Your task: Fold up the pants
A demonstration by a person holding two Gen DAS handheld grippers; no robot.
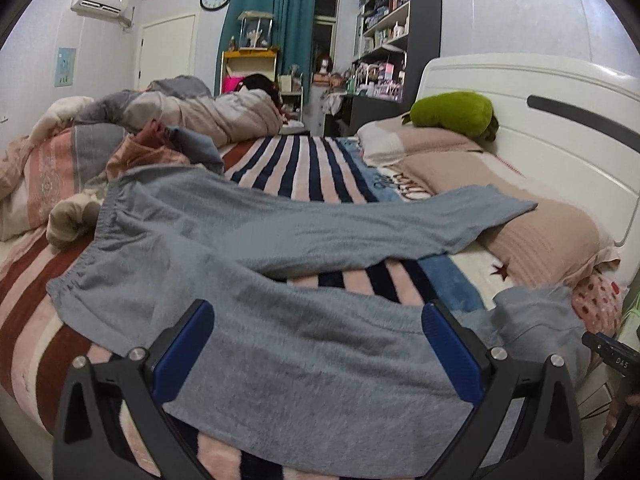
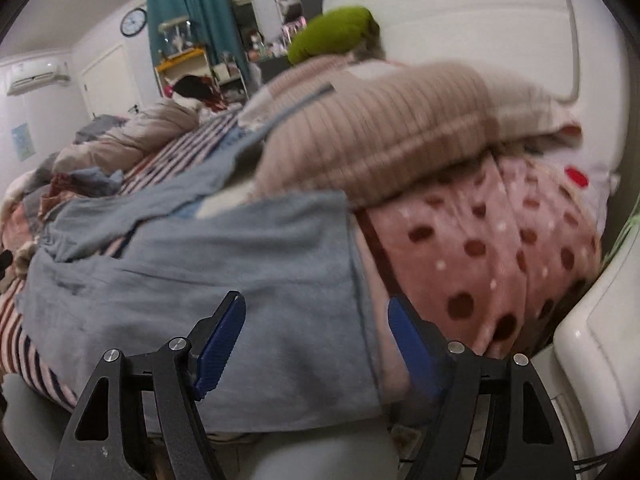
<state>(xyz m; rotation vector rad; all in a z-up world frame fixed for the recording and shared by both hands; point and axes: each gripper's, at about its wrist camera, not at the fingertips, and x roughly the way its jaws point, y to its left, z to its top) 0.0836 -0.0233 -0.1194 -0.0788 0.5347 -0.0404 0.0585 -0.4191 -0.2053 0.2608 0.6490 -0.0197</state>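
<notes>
Grey-blue pants (image 1: 260, 320) lie spread on the striped bed, waistband at the left, one leg reaching to the far right onto a pillow, the near leg along the front edge. My left gripper (image 1: 318, 316) is open, its blue pads over the near leg's middle. In the right wrist view the pants (image 2: 200, 280) lie with the near leg's cuff end between the pads. My right gripper (image 2: 318, 312) is open over that cuff at the bed's edge. Part of it (image 1: 612, 356) shows at the far right of the left wrist view.
A striped blanket (image 1: 312, 164) covers the bed. Beige pillows (image 1: 540, 232) and a green plush (image 1: 452, 112) lie by the white headboard (image 1: 520, 92). A pink dotted blanket (image 2: 480, 248) lies right of the cuff. A person under bedding (image 1: 200, 108) and a clothes heap (image 1: 160, 144) lie at the far left.
</notes>
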